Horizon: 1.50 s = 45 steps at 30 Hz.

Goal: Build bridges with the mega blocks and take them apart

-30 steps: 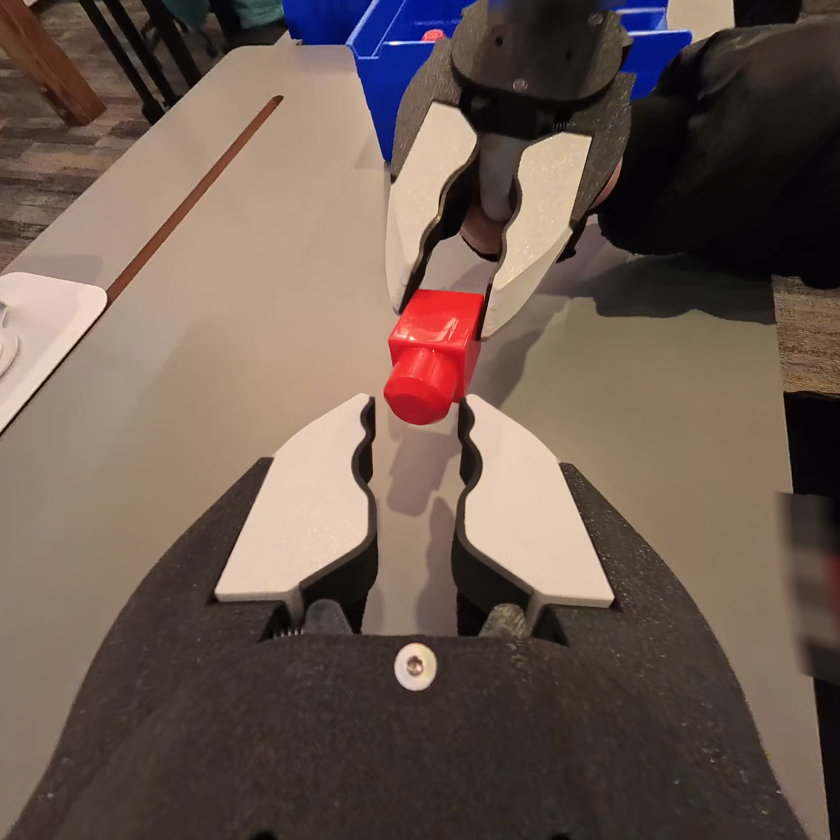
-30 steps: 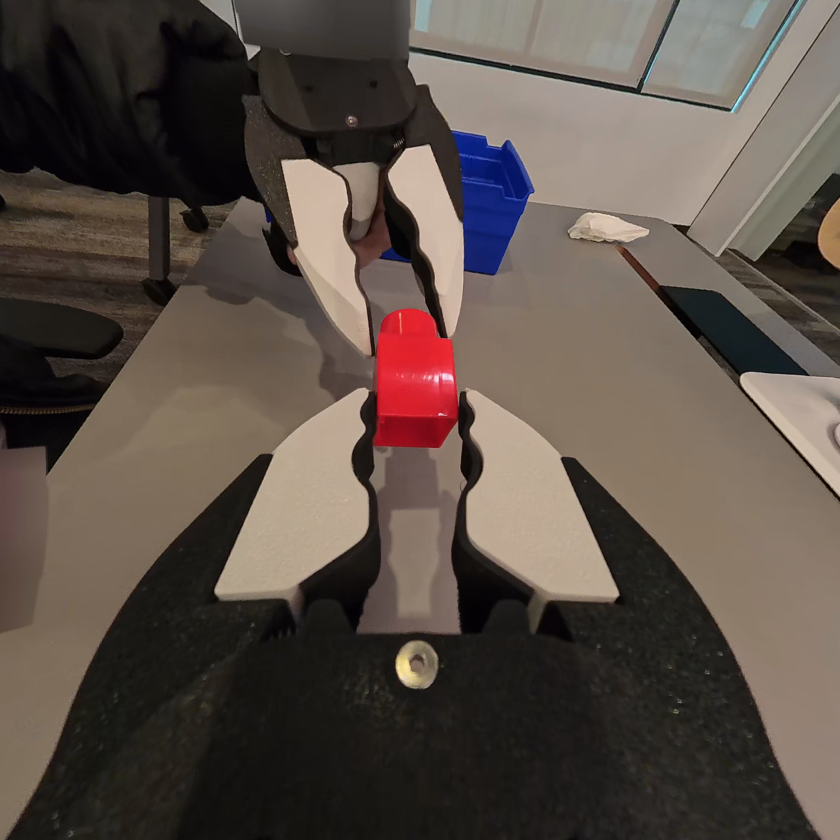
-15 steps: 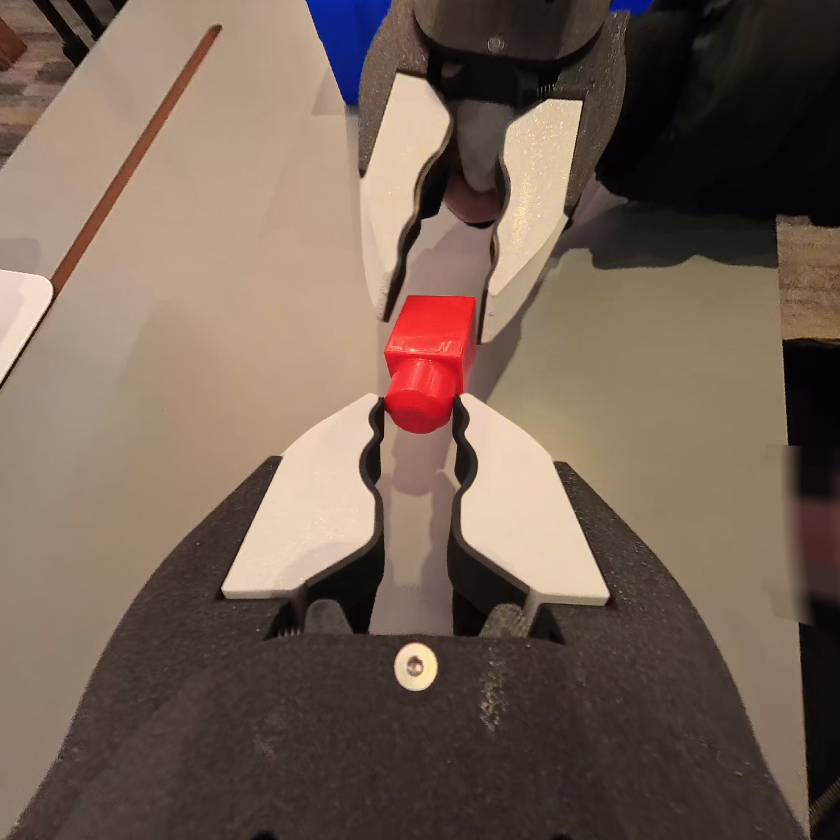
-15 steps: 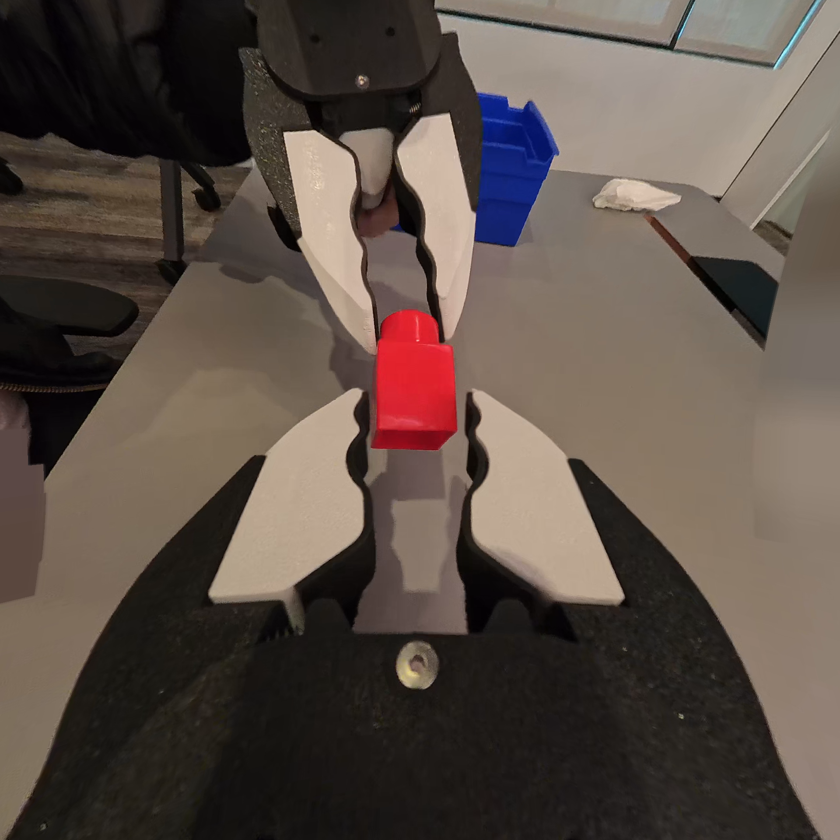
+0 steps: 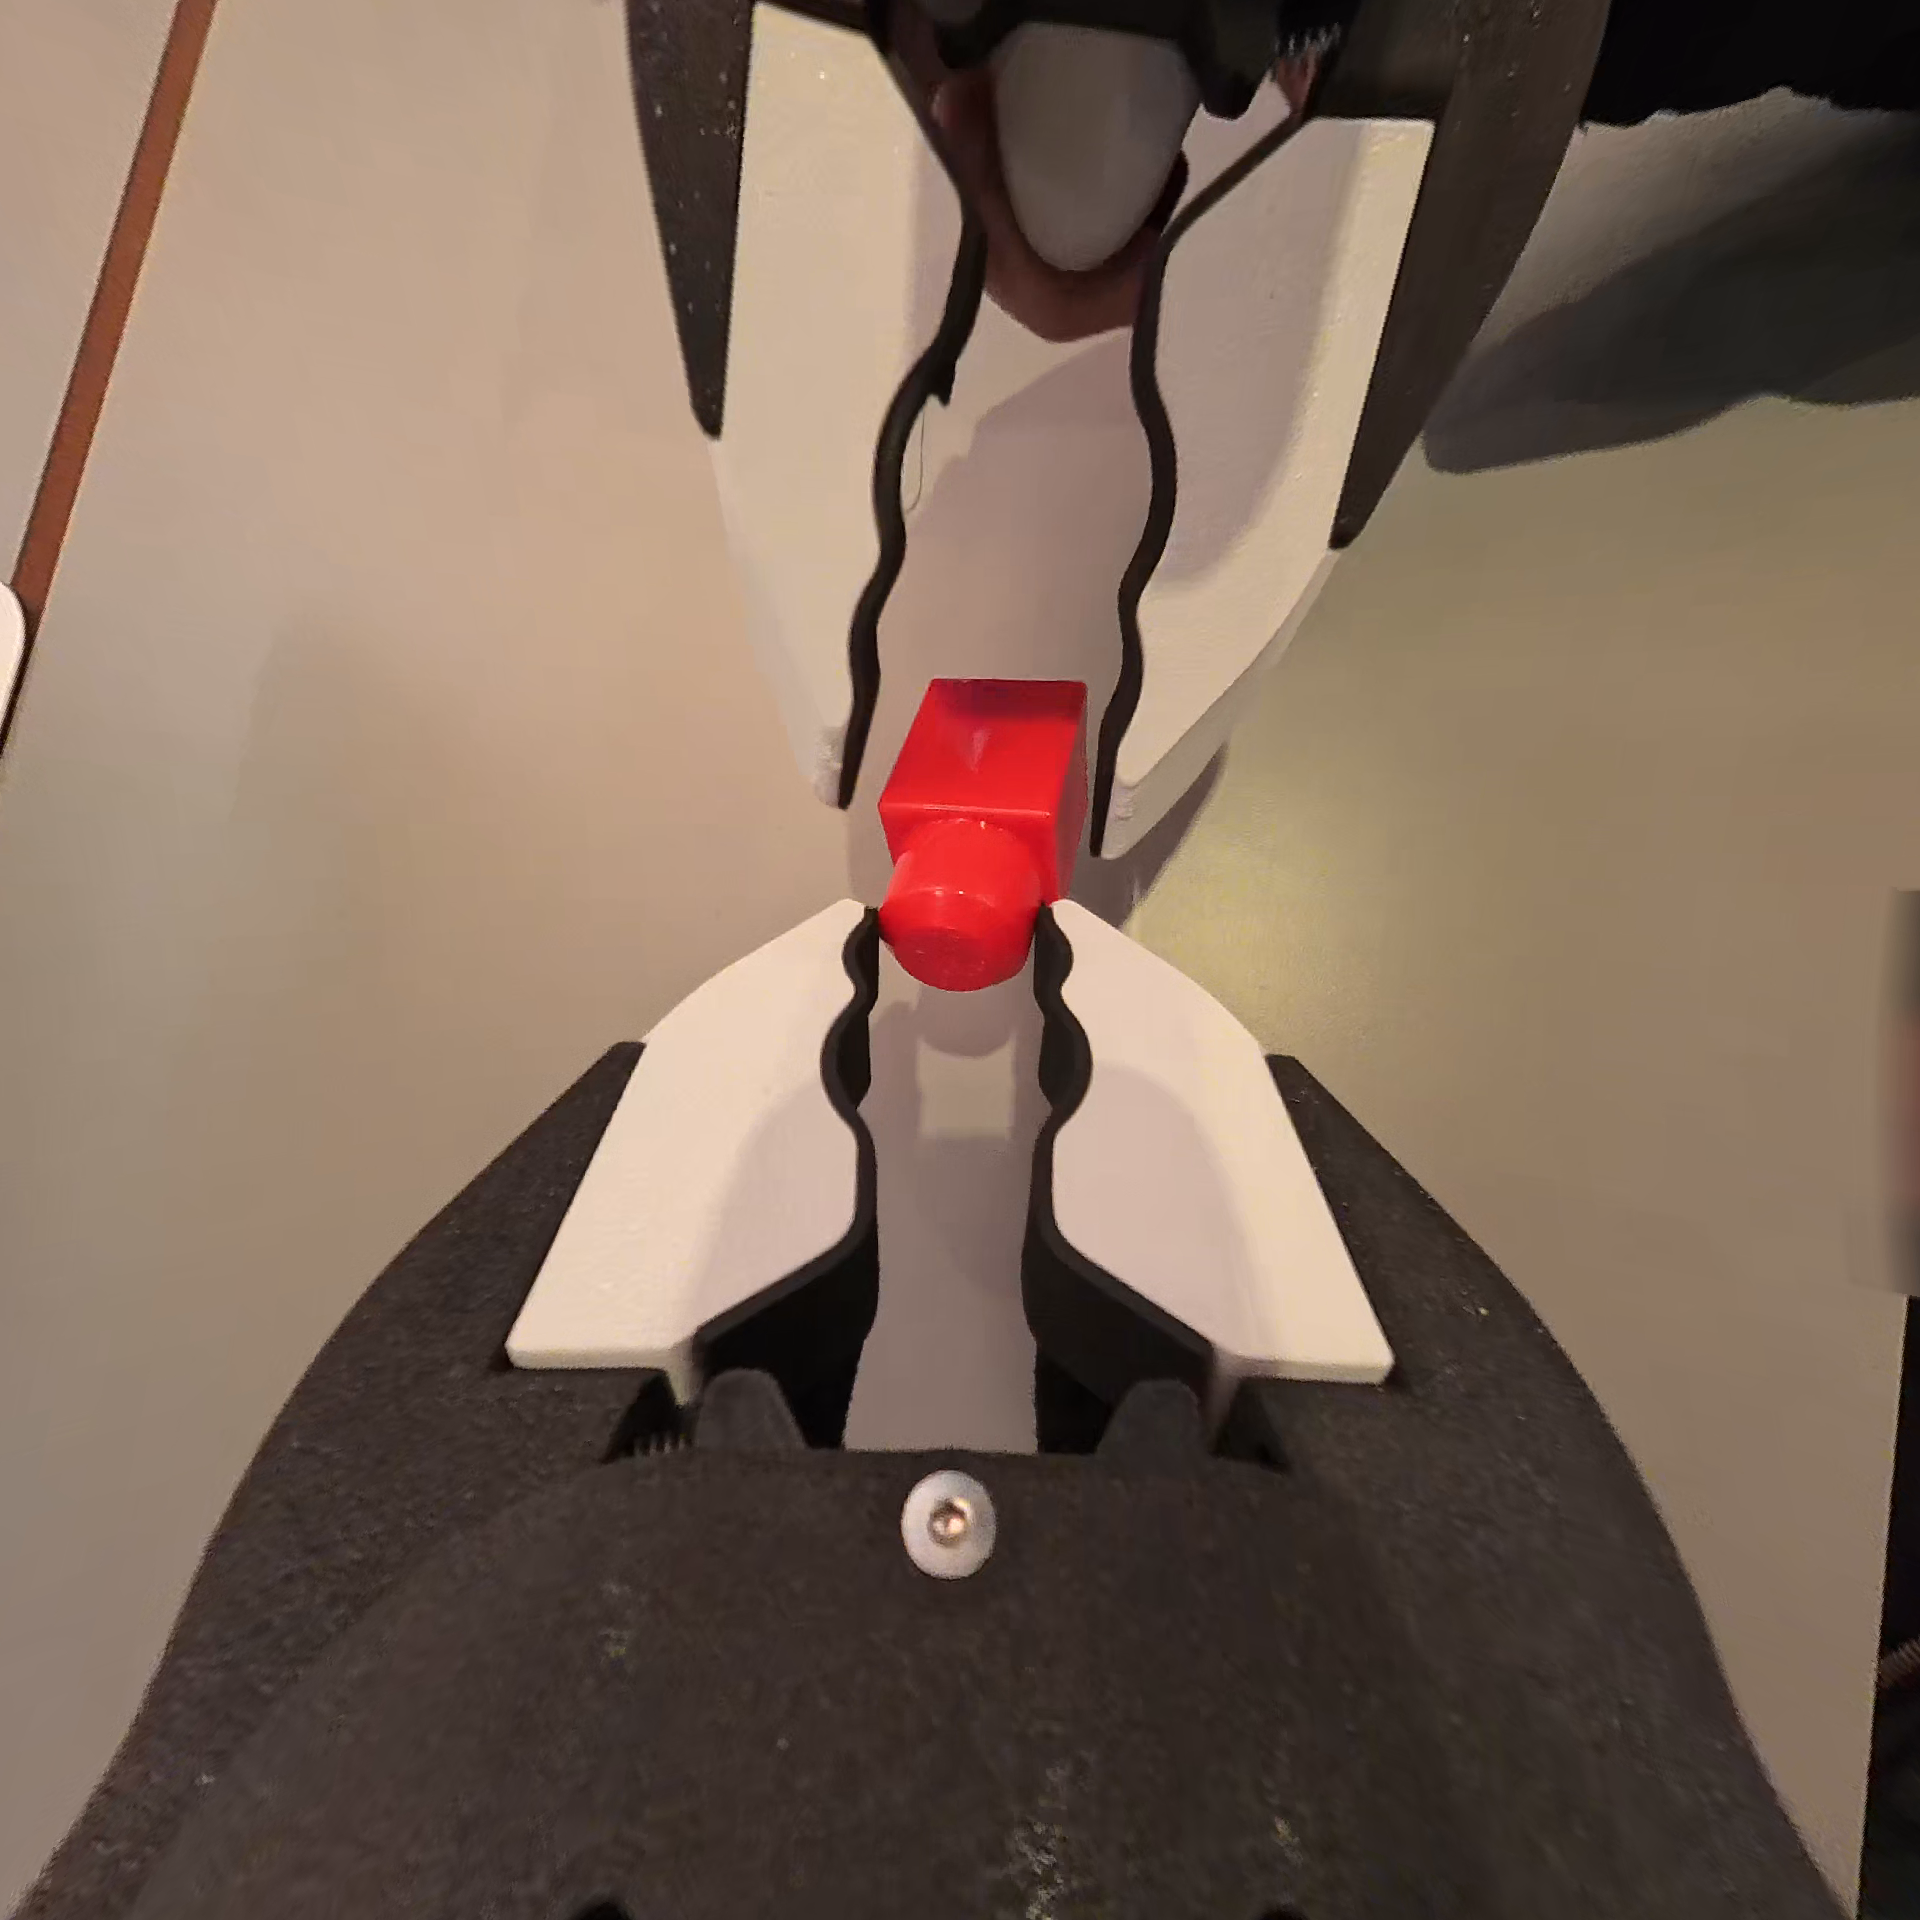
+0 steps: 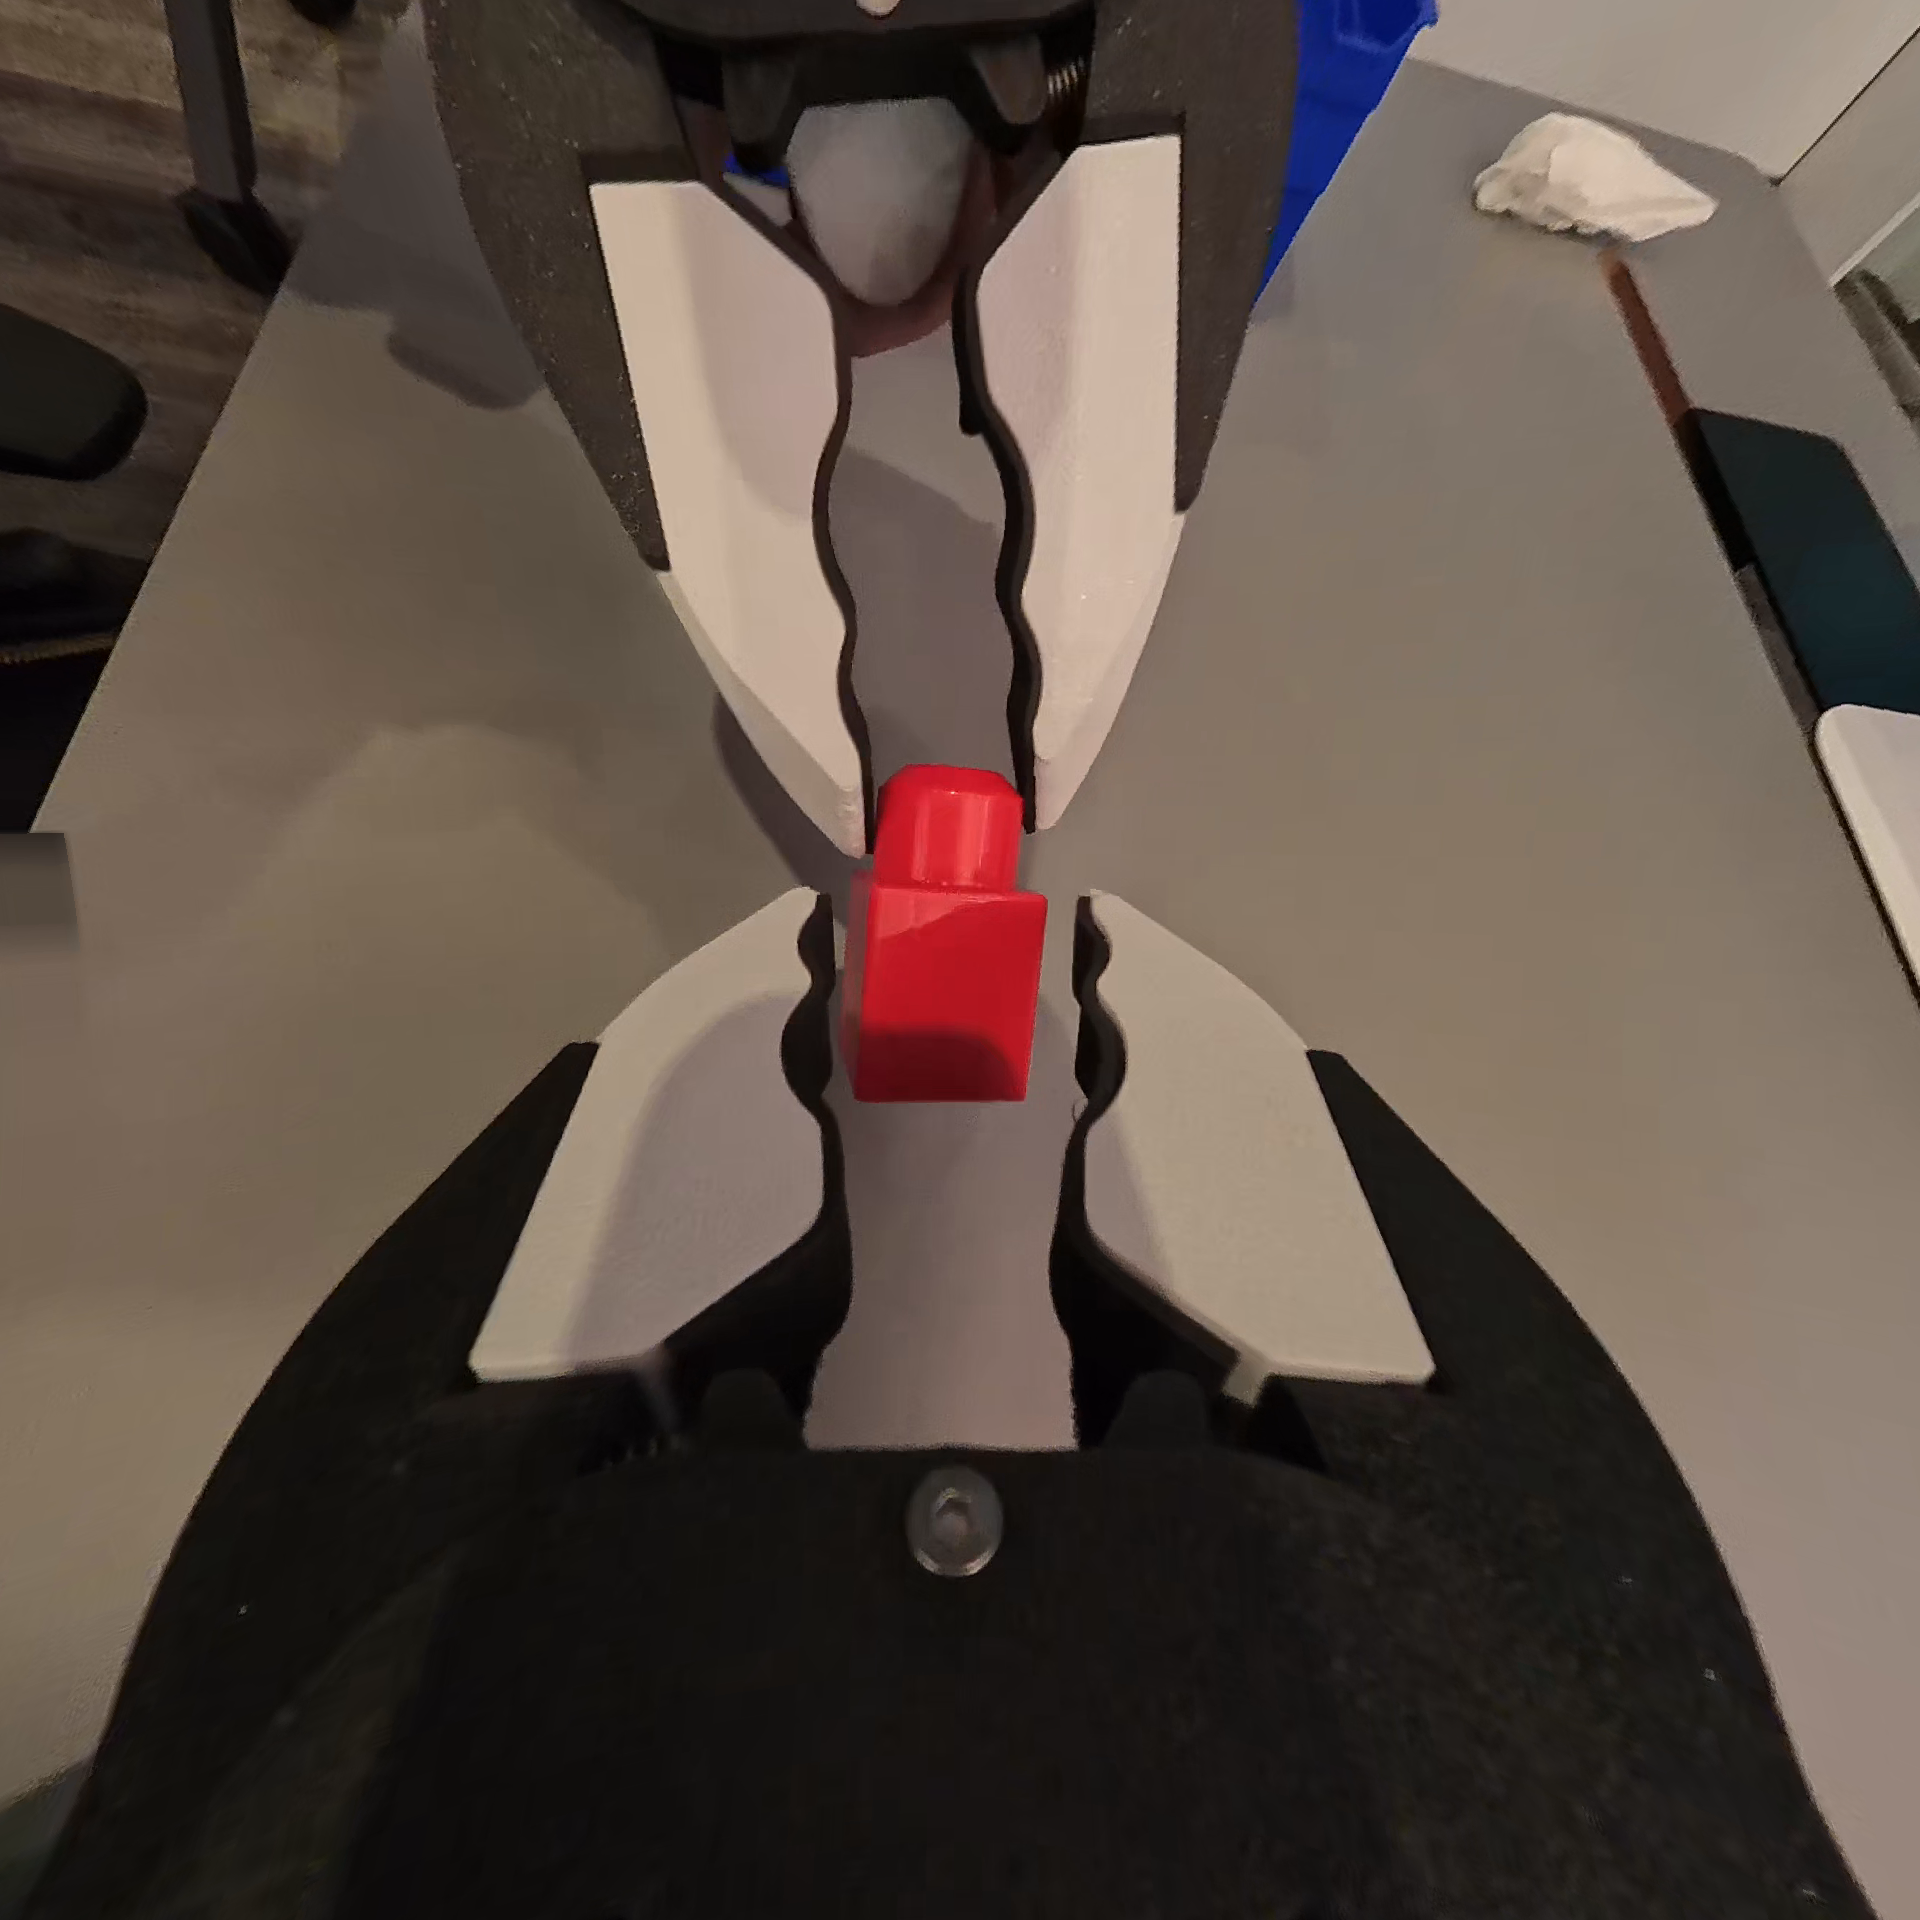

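Note:
A single red mega block [image 5: 977, 769] hangs above the grey table [image 5: 364, 520], lying on its side between the two grippers. My left gripper [image 5: 956, 914] is shut on the block's round stud, with both fingertips touching it. My right gripper [image 6: 951, 914] faces the left one and is open. Its fingers flank the block's square body [image 6: 940, 997] with a small gap on each side. The right gripper also shows in the left wrist view [image 5: 971, 821], and the left one in the right wrist view [image 6: 945, 821].
A blue bin [image 6: 1340, 135] stands at the table's far end behind the left gripper. A crumpled white tissue [image 6: 1590, 192], a dark pad [image 6: 1829, 561] and a white tray [image 6: 1881, 831] lie along the right side. A brown groove [image 5: 114, 291] runs along the table.
My left gripper moved forward and shut on the block's stud. My right gripper, which held the block's body, has opened slightly. Both grippers have come closer together and lower.

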{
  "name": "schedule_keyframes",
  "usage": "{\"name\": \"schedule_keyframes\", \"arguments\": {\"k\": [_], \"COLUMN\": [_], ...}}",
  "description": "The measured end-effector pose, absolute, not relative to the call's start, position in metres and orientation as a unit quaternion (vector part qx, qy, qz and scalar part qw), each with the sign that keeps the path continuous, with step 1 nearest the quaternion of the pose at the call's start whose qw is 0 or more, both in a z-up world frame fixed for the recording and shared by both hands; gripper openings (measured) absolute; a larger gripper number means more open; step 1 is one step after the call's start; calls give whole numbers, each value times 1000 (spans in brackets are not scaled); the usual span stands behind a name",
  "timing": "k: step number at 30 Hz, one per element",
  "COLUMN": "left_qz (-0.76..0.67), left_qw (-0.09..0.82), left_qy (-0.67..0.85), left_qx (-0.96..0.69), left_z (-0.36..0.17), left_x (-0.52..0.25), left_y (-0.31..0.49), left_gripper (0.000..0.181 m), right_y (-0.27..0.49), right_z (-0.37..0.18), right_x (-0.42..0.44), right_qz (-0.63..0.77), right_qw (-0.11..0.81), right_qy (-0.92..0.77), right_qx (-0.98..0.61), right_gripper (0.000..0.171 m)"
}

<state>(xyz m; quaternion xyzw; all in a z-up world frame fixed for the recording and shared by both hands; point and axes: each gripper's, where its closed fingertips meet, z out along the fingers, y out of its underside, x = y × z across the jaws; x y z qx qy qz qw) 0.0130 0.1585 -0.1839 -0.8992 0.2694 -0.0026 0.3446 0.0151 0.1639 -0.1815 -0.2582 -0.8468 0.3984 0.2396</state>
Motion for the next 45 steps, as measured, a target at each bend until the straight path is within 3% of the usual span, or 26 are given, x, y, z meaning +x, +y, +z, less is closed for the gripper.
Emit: {"name": "schedule_keyframes", "arguments": {"k": [2, 14, 25, 45], "left_qz": [-1, 8, -28, -5], "left_qw": [335, 370, 410, 387], "left_qy": [276, 242, 167, 222], "left_qx": [-901, -897, -896, -895], "left_z": [-186, -179, -189, -204], "left_x": [15, 8, -10, 14], "left_y": [158, 165, 175, 232], "left_gripper": [29, 29, 16, 11], "right_y": [163, 181, 206, 240], "right_z": [-187, -191, -176, -215], "right_x": [16, 17, 12, 19], "right_qz": [386, 424, 546, 490], "right_qw": [227, 241, 252, 223], "right_qy": [-856, -827, -740, -776], "right_qx": [-258, -280, -300, -329], "right_gripper": [34, 33, 33, 33]}}
